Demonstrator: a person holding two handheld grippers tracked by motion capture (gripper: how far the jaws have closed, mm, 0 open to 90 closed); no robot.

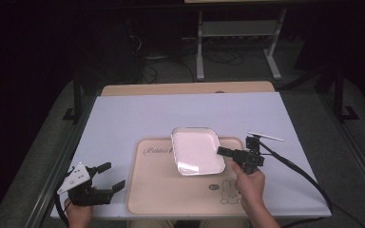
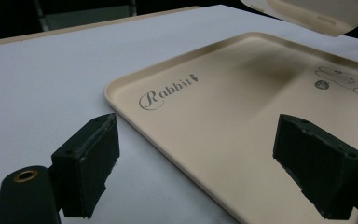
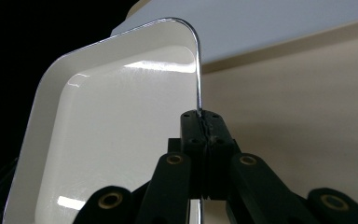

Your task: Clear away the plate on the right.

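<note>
The white dish point(image 1: 197, 150) is being pinched at its rim by the right tongs point(image 1: 222, 151) above the beige tray point(image 1: 161, 194); the left tongs point(image 1: 111, 176) are gaping empty.

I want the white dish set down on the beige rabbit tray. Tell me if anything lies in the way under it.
Nothing visible does. The right hand-held gripper is shut on the rim of the white dish, holding it over the beige tray, whose surface below is bare. The left hand-held gripper is open, beside the tray's left edge.

White dish point(image 1: 197, 150), beige rabbit-printed tray point(image 1: 157, 190), pale lavender table cover point(image 1: 138, 114), black grippers.
</note>
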